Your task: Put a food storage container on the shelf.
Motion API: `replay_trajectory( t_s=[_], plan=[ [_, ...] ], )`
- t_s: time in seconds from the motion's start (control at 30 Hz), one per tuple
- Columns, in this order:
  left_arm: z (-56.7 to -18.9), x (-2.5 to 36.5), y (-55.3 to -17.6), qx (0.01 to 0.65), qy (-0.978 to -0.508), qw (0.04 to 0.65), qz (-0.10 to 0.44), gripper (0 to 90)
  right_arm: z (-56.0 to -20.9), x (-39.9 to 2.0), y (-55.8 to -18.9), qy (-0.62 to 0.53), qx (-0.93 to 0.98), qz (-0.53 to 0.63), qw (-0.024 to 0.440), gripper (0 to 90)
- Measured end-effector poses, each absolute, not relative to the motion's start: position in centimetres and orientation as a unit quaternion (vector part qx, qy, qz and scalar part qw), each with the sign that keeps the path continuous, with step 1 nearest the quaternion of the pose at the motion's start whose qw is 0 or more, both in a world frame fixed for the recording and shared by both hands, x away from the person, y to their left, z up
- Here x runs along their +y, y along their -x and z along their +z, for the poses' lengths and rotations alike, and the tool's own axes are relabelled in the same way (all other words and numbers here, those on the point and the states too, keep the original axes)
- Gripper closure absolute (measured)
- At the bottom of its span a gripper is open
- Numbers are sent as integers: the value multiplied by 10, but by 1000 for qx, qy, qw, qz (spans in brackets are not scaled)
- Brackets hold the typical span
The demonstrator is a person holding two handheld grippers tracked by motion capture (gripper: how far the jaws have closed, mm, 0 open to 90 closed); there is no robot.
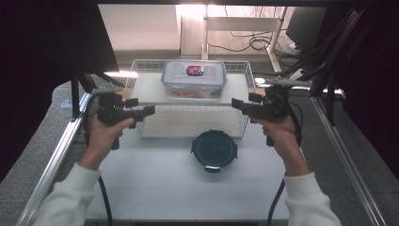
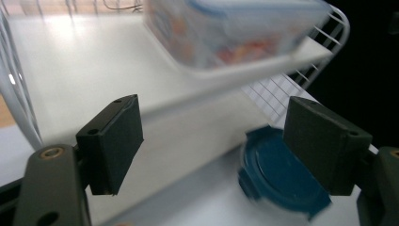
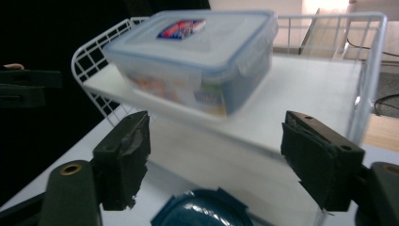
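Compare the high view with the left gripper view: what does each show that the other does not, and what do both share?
High view alone: both hands with the left gripper and right gripper apart, the person's white sleeves, and the red-and-blue label on the box lid. Left gripper view alone: a close look at its own black pads, standing open with nothing between them. Both: the clear lidded food box on the wire rack's shelf, and the round dark blue lid on the table.
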State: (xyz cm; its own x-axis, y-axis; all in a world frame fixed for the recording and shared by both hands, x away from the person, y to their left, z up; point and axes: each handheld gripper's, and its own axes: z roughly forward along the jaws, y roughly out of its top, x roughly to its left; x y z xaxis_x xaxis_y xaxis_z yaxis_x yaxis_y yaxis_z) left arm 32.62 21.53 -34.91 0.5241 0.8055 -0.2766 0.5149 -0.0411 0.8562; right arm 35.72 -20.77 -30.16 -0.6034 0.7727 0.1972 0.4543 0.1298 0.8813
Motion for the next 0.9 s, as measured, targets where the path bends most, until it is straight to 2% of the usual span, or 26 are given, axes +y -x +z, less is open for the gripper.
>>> replay_trajectory(
  t_s=[0.17,0.47,0.73,0.9],
  plan=[
    [-377,211,-292,460,-710,517,131,209,-324,-223,-337,-406,743,508,156,283],
    [-430,195,-249,447,-753,464,129,227,-379,-243,-300,-405,775,464,140,293],
    [-450,203,-239,478,-749,443,122,236,-409,-250,-280,-413,787,442,125,299],
    [-459,205,-239,489,-748,433,115,237,-415,-245,-284,-413,794,429,123,308]
  ],
)
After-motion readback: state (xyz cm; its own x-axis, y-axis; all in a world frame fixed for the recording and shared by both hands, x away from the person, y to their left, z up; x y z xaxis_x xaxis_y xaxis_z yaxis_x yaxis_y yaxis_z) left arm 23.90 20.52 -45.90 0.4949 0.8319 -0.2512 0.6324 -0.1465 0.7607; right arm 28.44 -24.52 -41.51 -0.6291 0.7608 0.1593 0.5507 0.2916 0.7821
